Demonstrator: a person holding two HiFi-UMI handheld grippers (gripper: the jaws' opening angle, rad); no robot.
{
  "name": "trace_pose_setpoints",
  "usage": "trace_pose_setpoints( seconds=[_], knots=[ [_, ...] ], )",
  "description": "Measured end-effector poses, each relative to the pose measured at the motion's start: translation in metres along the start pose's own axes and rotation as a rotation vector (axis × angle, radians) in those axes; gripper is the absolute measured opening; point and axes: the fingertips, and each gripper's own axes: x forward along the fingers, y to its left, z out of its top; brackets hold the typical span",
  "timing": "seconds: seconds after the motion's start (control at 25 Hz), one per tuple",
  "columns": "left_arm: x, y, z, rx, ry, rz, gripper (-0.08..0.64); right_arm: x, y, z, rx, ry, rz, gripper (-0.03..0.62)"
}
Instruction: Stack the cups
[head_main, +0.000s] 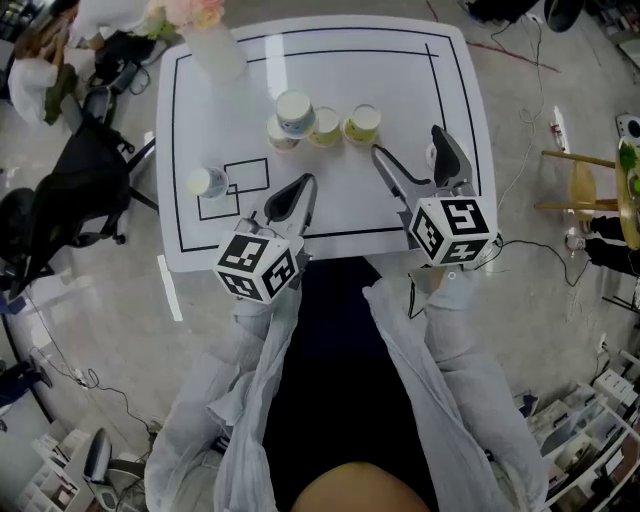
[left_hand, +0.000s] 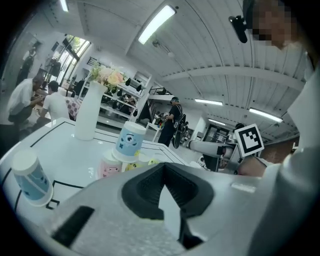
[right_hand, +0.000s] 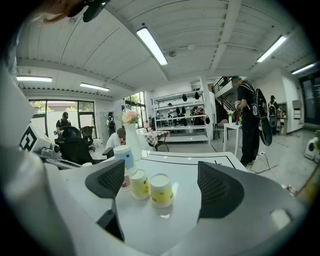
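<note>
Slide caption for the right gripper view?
Open right claw faces two yellow paper cups beside a blue paper cup stacked on a pink one.

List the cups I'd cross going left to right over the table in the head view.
lone blue cup → raised blue cup → middle yellow cup → right yellow cup. The pink cup is left out, since it sits under the raised blue one.
</note>
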Motion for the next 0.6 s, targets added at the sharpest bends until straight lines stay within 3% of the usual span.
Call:
trace_pose_setpoints(
  seconds=[0.6],
  knots=[
    [0.048,-0.053,-0.019,0.042,0.089,-0.128,0.002,-0.053,-0.084,-0.025,0.027,0.023,-0.187,0.459]
  ],
)
